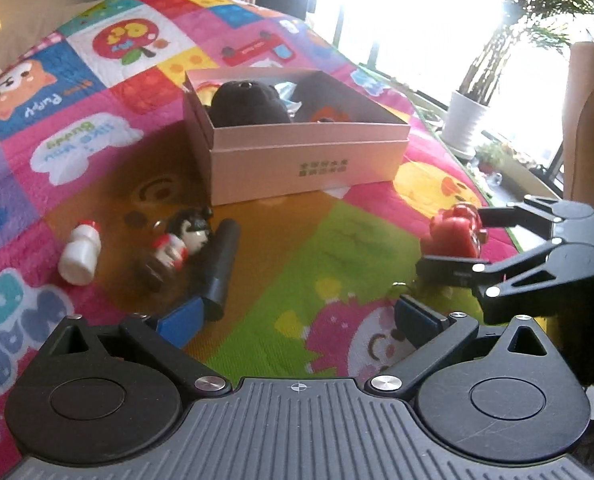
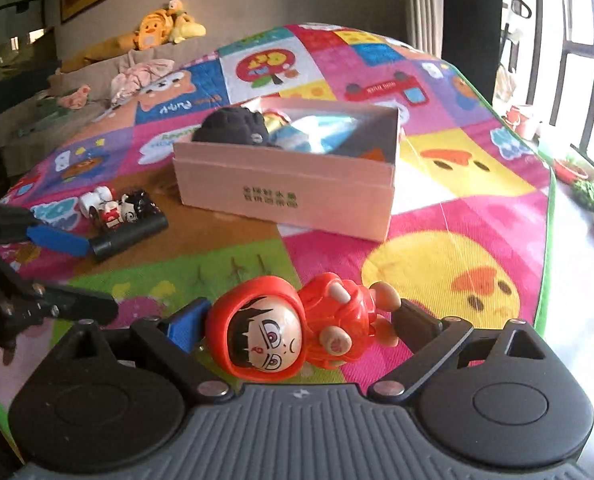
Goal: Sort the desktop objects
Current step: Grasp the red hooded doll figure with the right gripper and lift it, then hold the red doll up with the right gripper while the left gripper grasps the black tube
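My right gripper (image 2: 301,320) is shut on a red hooded figurine (image 2: 293,328), held above the mat; it also shows in the left wrist view (image 1: 455,236). My left gripper (image 1: 297,320) is open and empty, low over the mat, its left blue pad beside a black cylinder (image 1: 221,264). A small black-haired figurine (image 1: 181,240) and a white bottle (image 1: 79,254) lie left of the cylinder. An open pink box (image 1: 305,160) stands behind them, holding a black plush (image 1: 249,104) and other items.
A colourful play mat (image 1: 297,248) covers the surface. Its right edge (image 2: 547,240) drops to the floor with potted plants (image 1: 465,120) beyond. A sofa with plush toys (image 2: 165,28) is at the far left.
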